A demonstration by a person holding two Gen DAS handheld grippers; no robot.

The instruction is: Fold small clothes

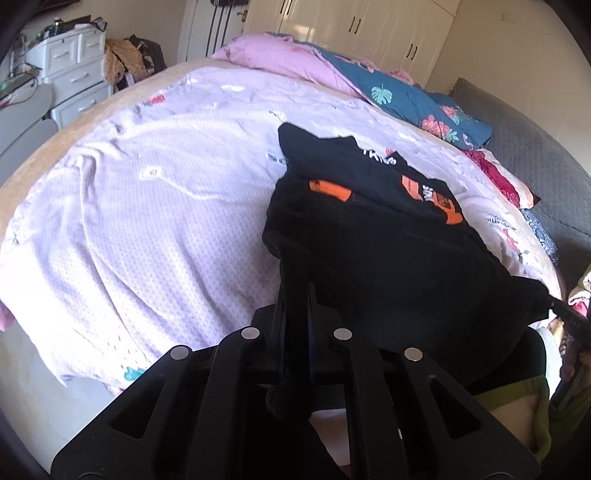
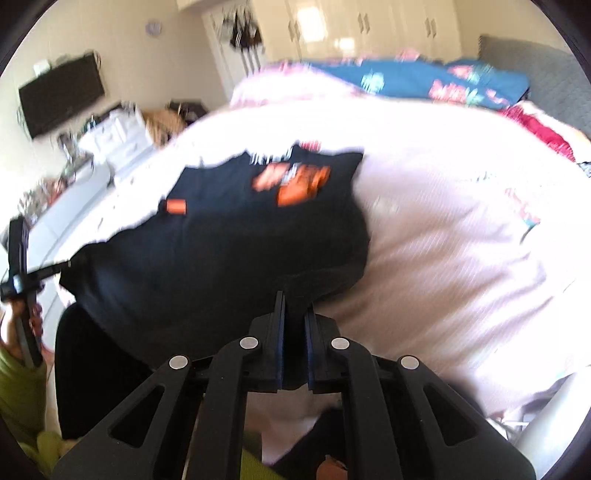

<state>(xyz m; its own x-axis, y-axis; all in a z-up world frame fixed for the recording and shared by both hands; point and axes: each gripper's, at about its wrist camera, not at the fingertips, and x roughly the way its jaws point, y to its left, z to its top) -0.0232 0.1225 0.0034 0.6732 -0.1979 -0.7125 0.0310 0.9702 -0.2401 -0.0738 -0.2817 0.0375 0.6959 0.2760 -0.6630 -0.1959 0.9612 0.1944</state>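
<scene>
The black T-shirt (image 1: 369, 236) with orange print is lying partly on the bed (image 1: 147, 206), its far end resting on the pale lilac sheet (image 1: 166, 166) while its near edge is being held up off the mattress. The left gripper (image 1: 295, 295) is clamped tight on one near corner of the shirt, with dark cloth bunching between its fingers and hanging down behind them. The right gripper (image 2: 294, 306) is pinching the other near corner, its blue-lined pads pressing on a fold of the fabric. Between the two grips the hem is stretching taut. Beyond the shirt, toward the headboard side, a pink quilt (image 1: 280, 59) and a teal floral blanket (image 1: 406, 99) are lying heaped along the far edge of the bed. Past the bed's left side a white drawer unit (image 1: 74, 70) is standing against the wall, and pale wardrobe doors (image 1: 369, 26) are rising behind the bedding.
</scene>
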